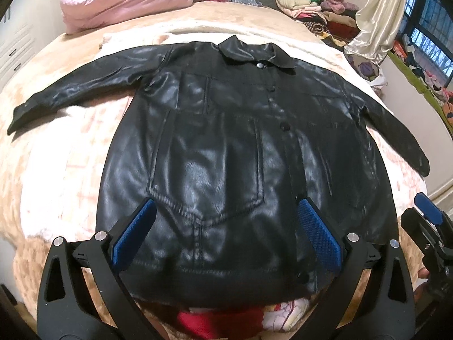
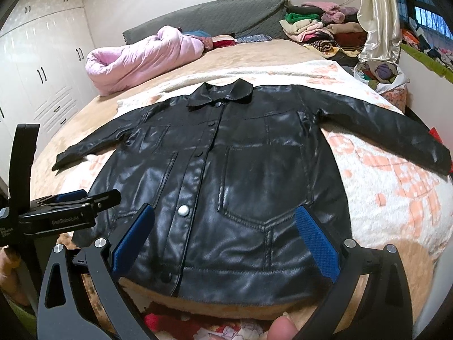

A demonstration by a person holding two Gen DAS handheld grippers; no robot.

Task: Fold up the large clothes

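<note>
The jacket lies flat at frame centre, unfolded. Left gripper and right gripper hover apart; next, I judge, grasp 1 sleeve.

The only wording that can be read is "GenRobot.AI", printed in small pale letters on the black side of the left gripper where it shows at the left edge of the right wrist view. A second small pale print sits on the same black body nearer the picture's edge, but it is too small and turned too far to make out. No other writing, number or sign can be read in either view.
</note>
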